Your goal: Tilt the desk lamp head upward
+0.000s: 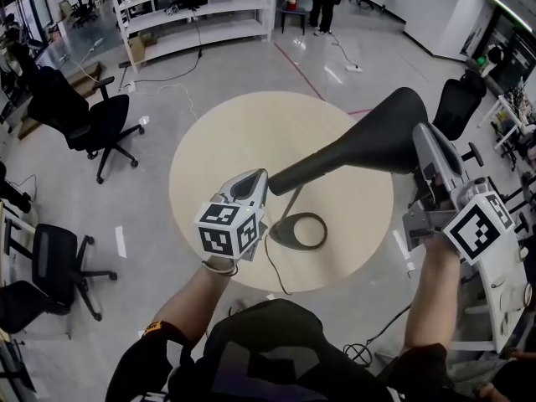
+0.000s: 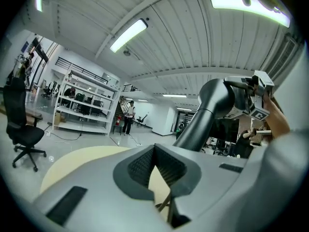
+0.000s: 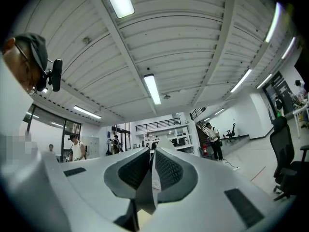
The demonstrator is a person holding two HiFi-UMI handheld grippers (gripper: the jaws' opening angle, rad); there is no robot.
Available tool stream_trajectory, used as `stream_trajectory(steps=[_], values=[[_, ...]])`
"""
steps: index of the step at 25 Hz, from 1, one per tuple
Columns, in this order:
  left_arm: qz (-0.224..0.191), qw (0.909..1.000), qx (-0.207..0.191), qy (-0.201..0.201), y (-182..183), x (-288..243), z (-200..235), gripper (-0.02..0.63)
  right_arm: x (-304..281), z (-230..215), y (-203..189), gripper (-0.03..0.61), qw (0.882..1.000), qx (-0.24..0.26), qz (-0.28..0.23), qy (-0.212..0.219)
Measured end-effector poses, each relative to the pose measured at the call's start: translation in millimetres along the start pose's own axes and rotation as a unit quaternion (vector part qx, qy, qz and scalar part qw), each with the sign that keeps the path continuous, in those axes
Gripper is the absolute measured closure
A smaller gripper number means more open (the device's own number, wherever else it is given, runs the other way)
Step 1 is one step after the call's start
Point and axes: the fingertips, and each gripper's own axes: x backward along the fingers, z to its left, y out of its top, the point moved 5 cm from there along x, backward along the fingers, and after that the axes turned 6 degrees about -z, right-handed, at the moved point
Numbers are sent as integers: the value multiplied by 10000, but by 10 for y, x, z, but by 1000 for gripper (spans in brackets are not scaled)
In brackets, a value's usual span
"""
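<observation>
Left gripper [image 1: 256, 182]: jaws are pressing together w/ nothing between them. We're parking its tips just beside the low end of the lamp neck [image 1: 322, 162], prob. as a brace. The lamp is standing on the round table [image 1: 209, 141], w/ its ring base [image 1: 279, 233] toward our side, just right of that gripper. The neck is slanting up & right to the lamp head [image 1: 387, 128], which is hanging well above the tabletop. Right gripper [image 3: 153, 154] is pinching narrow on a thin grey edge. We're reading that as the lamp head's far tip, since its jaws are meeting that end in the head view.

Handling, our guess only: we're expecting a stiff, hard shell, light at the head, w/ a friction hinge. The finish is looking smooth, so it may slip. The base is looking small and could lift or skid, hence bracing at the neck. Best hold is the head's far tip for leverage, squeezing its flat faces.
</observation>
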Motion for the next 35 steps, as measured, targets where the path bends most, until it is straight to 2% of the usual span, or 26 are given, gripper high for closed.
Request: stream_trajectory(steps=[3, 5, 7, 9, 11, 14, 17, 21, 24, 29, 35], values=[[151, 9999, -17, 83, -77, 1, 38, 568, -95, 122, 23, 526, 9998, 182, 47, 83], [419, 9991, 32, 100, -196, -15, 77, 569, -138, 172, 20, 526, 9995, 292, 98, 67], [666, 9975, 233, -68, -359, -32, 85, 569, -175, 235, 6, 526, 9991, 370, 141, 116], [734, 9966, 335, -142, -481, -17, 66, 568, -205, 321, -8, 526, 9986, 455, 171, 205], [555, 9978, 352, 70, -478, 46, 118, 568, -208, 373, -9, 526, 9979, 574, 206, 198], [36, 9986, 292, 445, -249, 123, 253, 568, -200, 356, 10, 526, 9981, 567, 219, 136], [-255, 9989, 131, 368, -20, 59, 199, 568, -200, 335, 23, 526, 9981, 562, 214, 119], [-314, 9992, 48, 229, 77, -45, 57, 568, -191, 304, 39, 526, 9981, 564, 228, 109], [-177, 9998, 10, 131, 80, -105, -4, 569, -179, 324, 85, 526, 9979, 590, 238, 141], [-260, 9994, 130, 179, 45, -90, 49, 569, -229, 439, 63, 525, 9965, 778, 299, 103], [-222, 9997, 75, 48, -11, -98, 42, 569, -154, 386, 14, 525, 9962, 836, 203, -158]])
